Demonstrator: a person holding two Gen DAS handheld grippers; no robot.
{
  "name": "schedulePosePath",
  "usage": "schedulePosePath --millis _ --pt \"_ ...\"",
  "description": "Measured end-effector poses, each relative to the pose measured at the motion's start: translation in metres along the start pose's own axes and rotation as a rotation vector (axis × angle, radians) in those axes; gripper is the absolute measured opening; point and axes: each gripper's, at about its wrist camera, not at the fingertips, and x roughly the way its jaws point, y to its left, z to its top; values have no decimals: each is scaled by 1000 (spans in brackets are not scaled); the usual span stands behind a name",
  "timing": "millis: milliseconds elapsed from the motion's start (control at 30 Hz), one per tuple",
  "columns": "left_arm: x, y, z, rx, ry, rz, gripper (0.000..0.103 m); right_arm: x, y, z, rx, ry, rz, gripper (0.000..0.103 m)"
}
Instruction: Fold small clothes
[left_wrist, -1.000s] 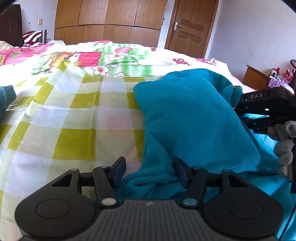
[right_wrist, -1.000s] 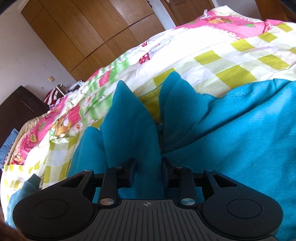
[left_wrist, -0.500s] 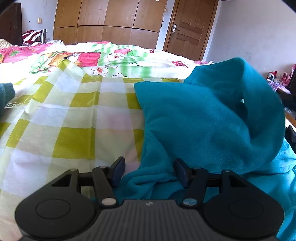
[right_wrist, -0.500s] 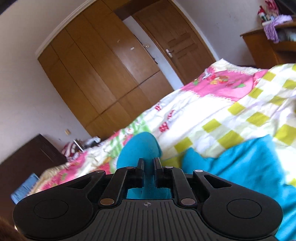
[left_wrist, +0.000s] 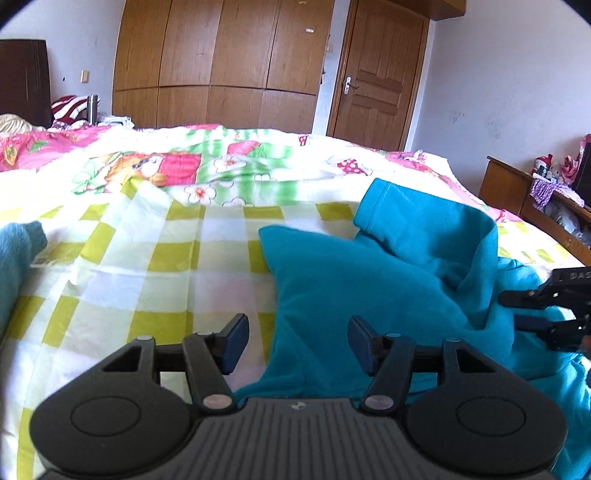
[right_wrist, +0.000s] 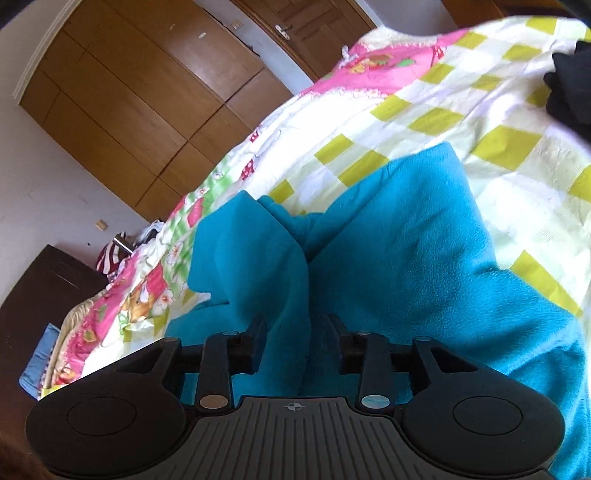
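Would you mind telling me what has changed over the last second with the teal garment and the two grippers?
The right gripper carried a flap of the teal garment up and over, and it now lies folded on the body. Its jaws have just been opening; fleece is between them, apparently loose. The left gripper stayed open over the garment's near edge, lifting slightly. The checked bedspread is unchanged.

We see our left gripper (left_wrist: 297, 341) hanging with jaws apart over the teal fleece garment (left_wrist: 369, 288) (one flap folded back at two o'clock) on the checked bedspread (left_wrist: 147, 266).
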Motion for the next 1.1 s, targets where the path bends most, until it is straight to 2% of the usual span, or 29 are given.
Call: schedulePosePath --millis 100,167,267,367,433,467,567,667,700,733,767,833,900,1000,1100 --pt "8 -14 11 63 -3 -12 72 23 -14 -3 133 69 86 36" --pt "21 -23 13 110 18 -2 72 31 -17 -7 218 95 197 36" --pt "37 -25 12 111 65 -15 72 38 -19 -12 344 92 354 36" --pt "43 -25 4 124 86 6 72 25 -20 -16 448 14 505 36" --pt "44 -23 0 126 93 6 72 8 -17 -20 444 -60 614 36" --pt "44 -23 0 126 95 8 72 2 -14 -21 423 -86 633 36" --pt "44 -23 0 133 101 13 72 -16 -5 -18 331 -172 565 36" --pt "46 -24 -1 143 101 16 72 -51 2 -6 244 -317 583 36" --pt "46 -24 -1 142 101 15 73 -61 1 -4 227 -346 575 36" --pt "46 -25 -1 143 99 16 73 -66 2 -3 210 -340 533 36" --pt "46 -25 -1 143 100 17 73 -64 3 -2 174 -297 478 37" --pt "45 -26 0 142 100 20 73 -55 3 -6 86 -220 311 38" --pt "41 -26 2 137 90 23 73 -38 -2 -10 52 -122 191 38" --pt "32 -26 15 108 32 -3 73 -17 -12 -15 76 -18 135 38" --pt "32 -31 33 121 -29 -12 73 -3 -22 -17 126 51 154 39"
